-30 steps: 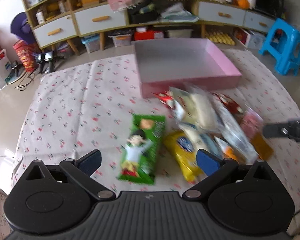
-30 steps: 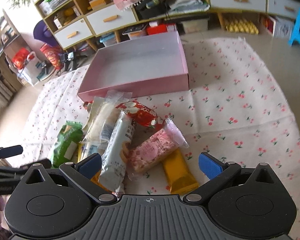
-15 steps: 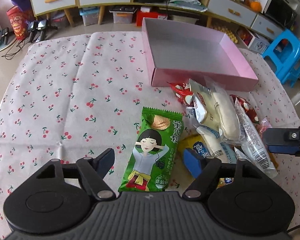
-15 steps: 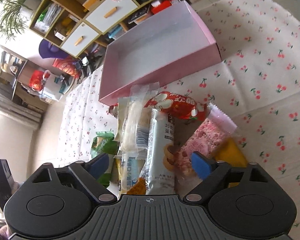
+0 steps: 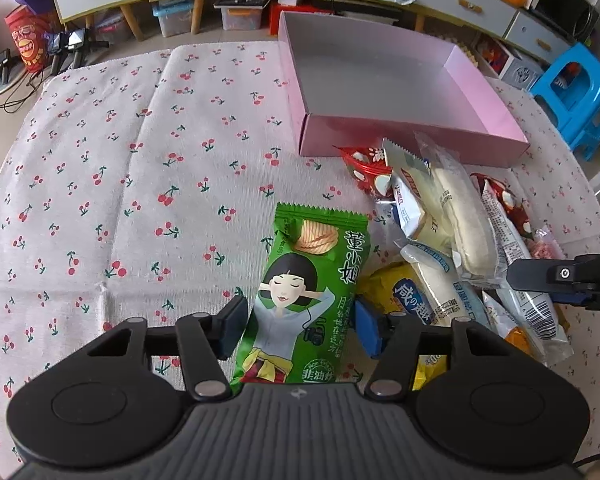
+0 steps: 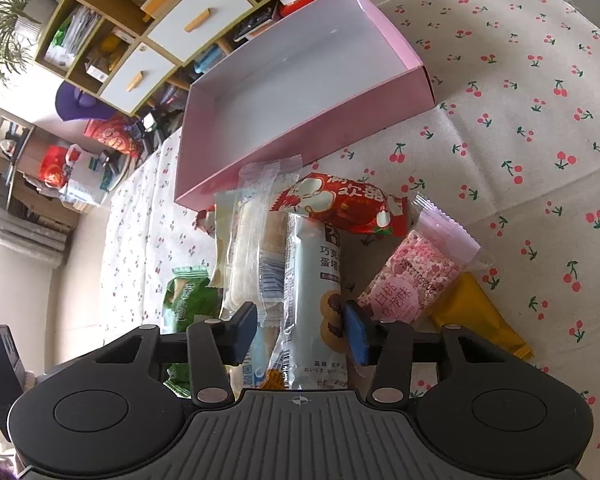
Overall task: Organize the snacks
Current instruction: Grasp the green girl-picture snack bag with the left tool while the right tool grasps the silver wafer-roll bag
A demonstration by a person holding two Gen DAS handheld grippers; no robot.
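Left gripper (image 5: 298, 330): we've dropped it lower over the green crisp packet with the cartoon girl (image 5: 306, 304) since a second ago. Its jaws have just been closing in from wide open, and the two blue pads now sit tight against both long edges of the packet's lower half, so we'd call that a grip.

Green packet: flat on the white cherry-print cloth (image 5: 140, 184), same spot as before, just left of the snack heap.

Right gripper (image 6: 300, 332): also lower and rolled compared with a second ago, when it hung wide over the pile. Its jaws have just been closing too. The pale grey-blue cake packet with a chocolate tart picture (image 6: 314, 300) is between them; the right pad presses its edge, the left pad sits against the clear wrappers next to it. Looks like it's clamped on that packet.

Snack heap: a red packet with white characters (image 6: 340, 204), a pink flower-print bar in clear wrap (image 6: 408, 280), a yellow foil packet (image 6: 484, 320) and a clear-wrapped white roll (image 5: 464, 220), all overlapping, more or less where they were.

Pink shallow cardboard box (image 5: 412, 142): at the far side of the cloth, touching the top of the heap, nothing in it.

Other gripper: from the left camera, the right one's black finger (image 5: 560, 276) pokes in over the heap's right side.
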